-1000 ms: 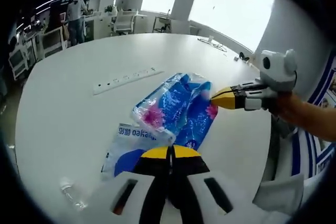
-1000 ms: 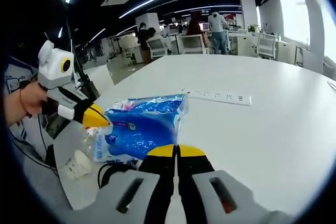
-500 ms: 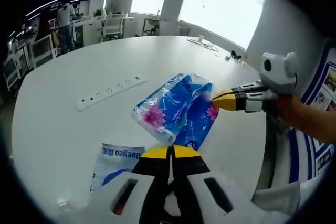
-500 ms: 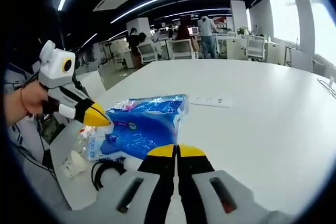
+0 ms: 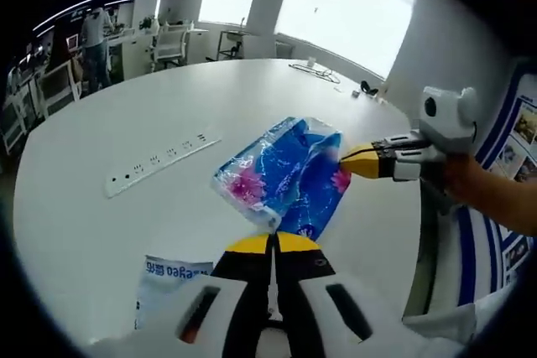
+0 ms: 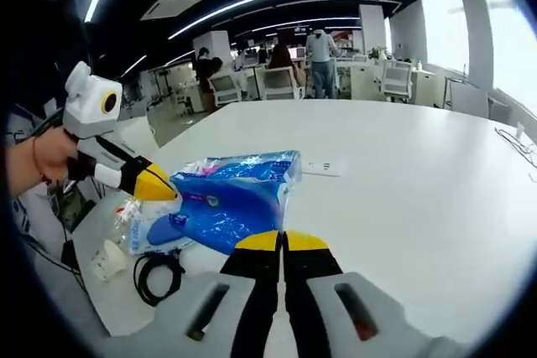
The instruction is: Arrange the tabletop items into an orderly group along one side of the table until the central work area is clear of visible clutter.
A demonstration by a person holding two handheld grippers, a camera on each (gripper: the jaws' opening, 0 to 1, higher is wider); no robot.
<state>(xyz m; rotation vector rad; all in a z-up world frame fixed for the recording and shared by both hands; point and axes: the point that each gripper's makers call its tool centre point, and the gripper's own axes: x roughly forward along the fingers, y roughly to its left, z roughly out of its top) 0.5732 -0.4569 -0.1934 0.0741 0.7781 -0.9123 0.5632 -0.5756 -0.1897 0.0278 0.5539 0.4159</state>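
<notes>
On the white surface [image 5: 101,123], a power strip [image 5: 159,162] lies far left, a flat printed bag [image 5: 168,287] near left. The blue packet [image 5: 285,175] is pinched at opposite edges: left gripper [image 5: 273,245] and right gripper [image 6: 283,243] both have their fingers together on it. In the right gripper view, a black cable coil [image 6: 155,274] lies beside it.

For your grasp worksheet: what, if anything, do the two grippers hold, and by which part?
Both grip the blue plastic package: the left gripper and the right gripper each pinch a different edge, jaws shut.
</notes>
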